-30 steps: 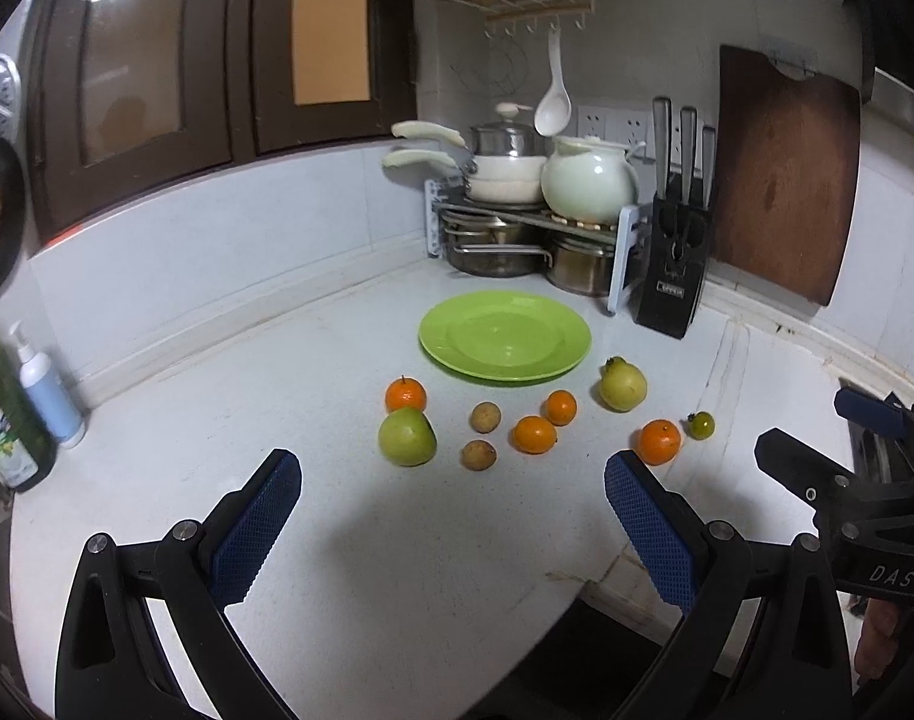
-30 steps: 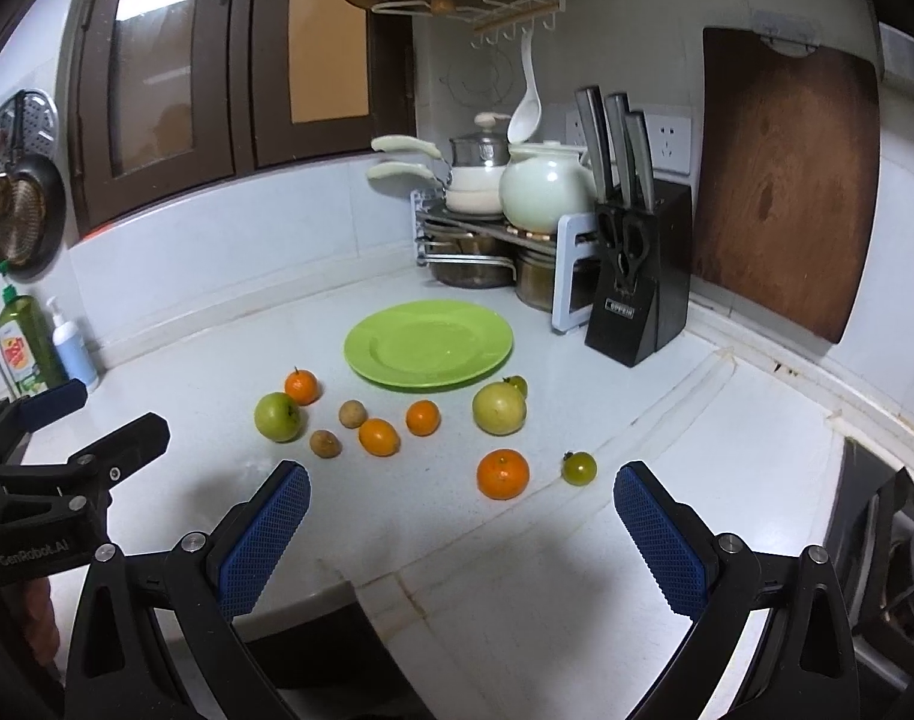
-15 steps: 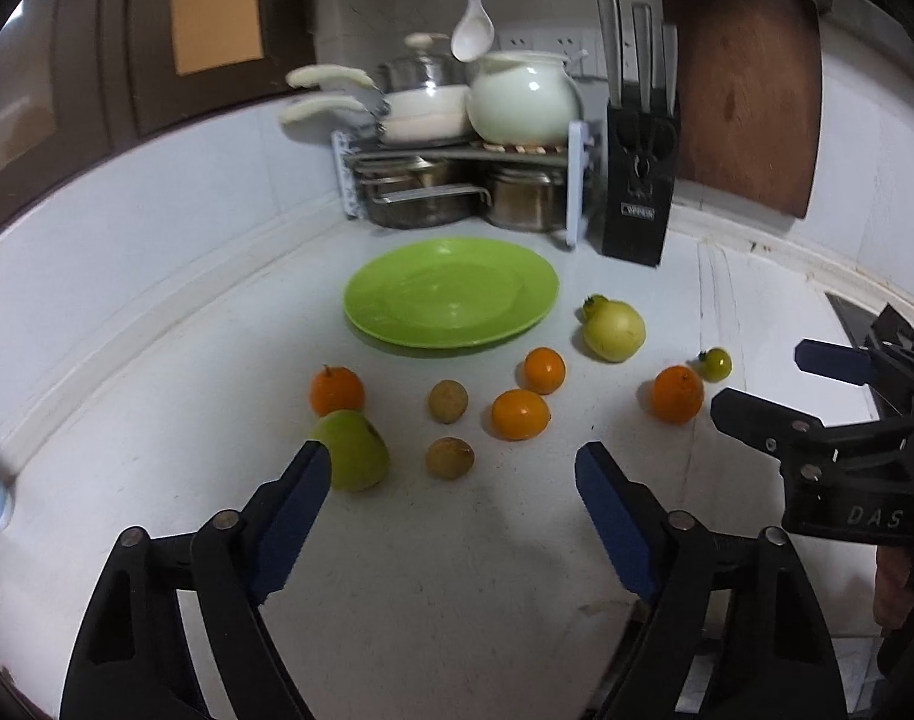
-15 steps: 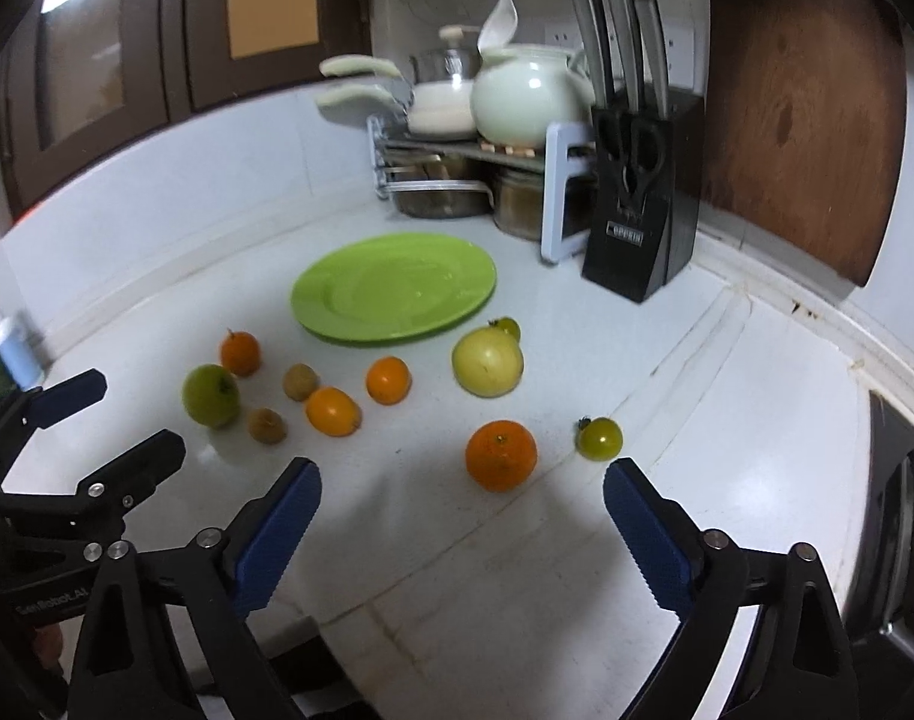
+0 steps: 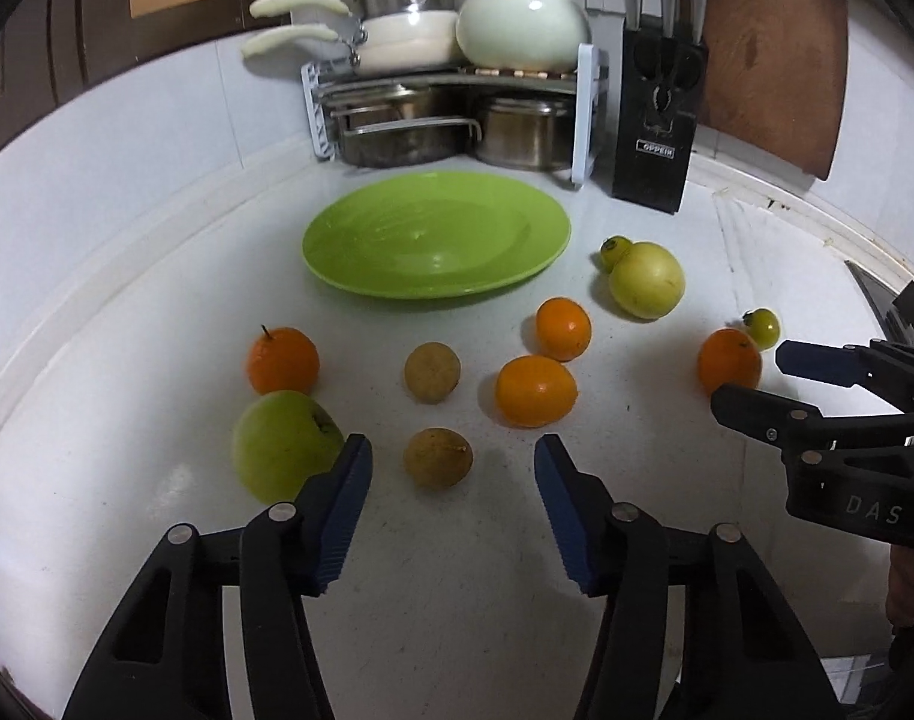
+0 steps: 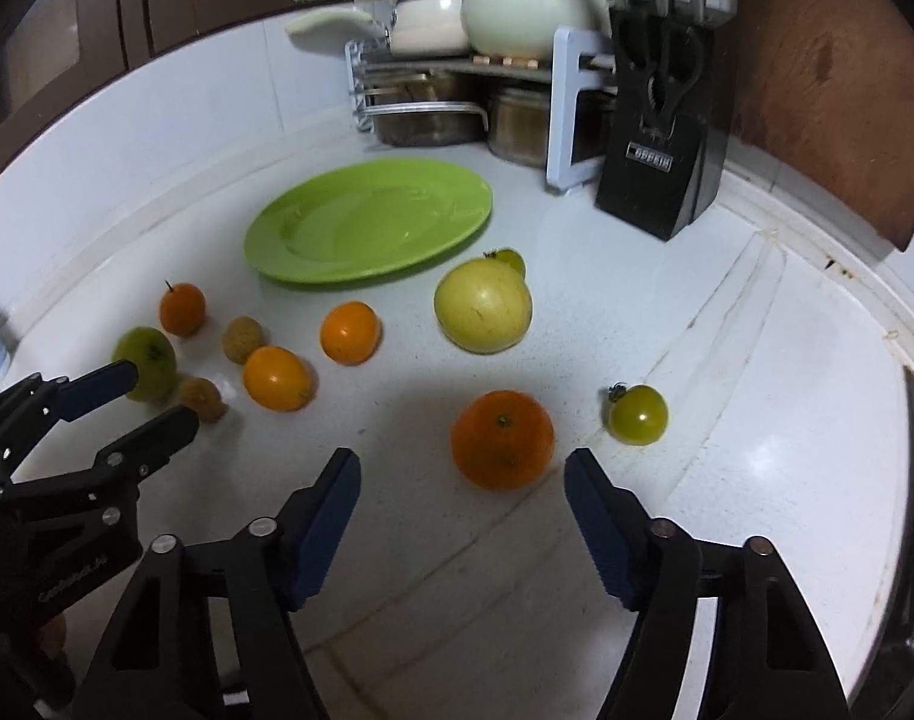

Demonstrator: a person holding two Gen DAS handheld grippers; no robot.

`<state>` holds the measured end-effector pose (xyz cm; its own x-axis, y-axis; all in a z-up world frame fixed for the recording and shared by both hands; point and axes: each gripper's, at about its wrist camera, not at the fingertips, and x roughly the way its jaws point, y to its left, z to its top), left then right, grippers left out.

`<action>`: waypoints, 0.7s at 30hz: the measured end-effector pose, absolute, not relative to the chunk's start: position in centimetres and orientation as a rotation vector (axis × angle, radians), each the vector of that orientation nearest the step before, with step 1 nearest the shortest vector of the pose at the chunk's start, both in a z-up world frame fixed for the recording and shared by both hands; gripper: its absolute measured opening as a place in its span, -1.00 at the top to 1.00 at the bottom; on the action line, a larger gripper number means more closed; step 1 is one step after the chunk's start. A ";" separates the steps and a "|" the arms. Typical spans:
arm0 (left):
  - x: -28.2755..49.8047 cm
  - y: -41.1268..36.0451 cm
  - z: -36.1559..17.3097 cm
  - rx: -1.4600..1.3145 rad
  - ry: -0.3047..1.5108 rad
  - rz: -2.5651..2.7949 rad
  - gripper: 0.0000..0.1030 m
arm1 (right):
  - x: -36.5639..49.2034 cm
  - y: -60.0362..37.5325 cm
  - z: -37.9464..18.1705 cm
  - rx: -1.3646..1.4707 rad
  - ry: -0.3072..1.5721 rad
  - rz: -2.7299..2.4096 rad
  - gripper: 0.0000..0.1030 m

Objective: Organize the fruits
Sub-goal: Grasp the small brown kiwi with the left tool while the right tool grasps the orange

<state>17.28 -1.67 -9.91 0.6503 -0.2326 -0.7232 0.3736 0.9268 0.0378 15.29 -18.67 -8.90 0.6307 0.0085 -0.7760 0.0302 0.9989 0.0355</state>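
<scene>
Left wrist view: left gripper point(image 5: 451, 468) lower than a second ago, jaws narrowing, unclamped, framing brown fruit point(image 5: 438, 457) at lower centre. Right gripper point(image 6: 462, 483) likewise closing toward tangerine point(image 6: 502, 439); green plate point(image 5: 337, 252) bare.

Lighting: dim indoor, light from overhead. Glare: soft sheen on the green plate point(image 5: 436, 240) ahead of the left gripper point(image 5: 451, 468); bright patch on the worktop point(image 6: 775, 450) right of the right gripper point(image 6: 463, 480). Shadows: broad grey pools beneath both grippers. Blur: slight in the right wrist view. Distortion: strong fisheye bending, black vignette at the corners.
</scene>
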 end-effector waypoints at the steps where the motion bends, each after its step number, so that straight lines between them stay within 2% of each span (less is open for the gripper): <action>1: 17.5 -1.8 -10.1 0.192 0.794 -0.342 -0.03 | 15.5 -18.8 -9.1 0.047 0.891 -0.013 -0.31; 8: 18.5 -2.3 -11.3 0.212 0.832 -0.319 0.14 | 16.6 -19.5 -10.0 0.042 0.923 -0.006 -0.29; 17: 19.5 -2.1 -12.0 0.187 0.884 -0.298 0.41 | 17.4 -20.0 -10.5 0.044 0.942 0.008 -0.02; 21: 19.6 -2.1 -11.9 0.179 0.890 -0.297 0.43 | 17.5 -19.9 -10.5 0.024 0.940 0.003 0.07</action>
<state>19.64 -2.10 -11.93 0.5924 -0.1796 -0.7854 0.3275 0.9443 0.0311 17.47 -19.89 -10.55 0.5899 0.0136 -0.8073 0.0078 0.9997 0.0225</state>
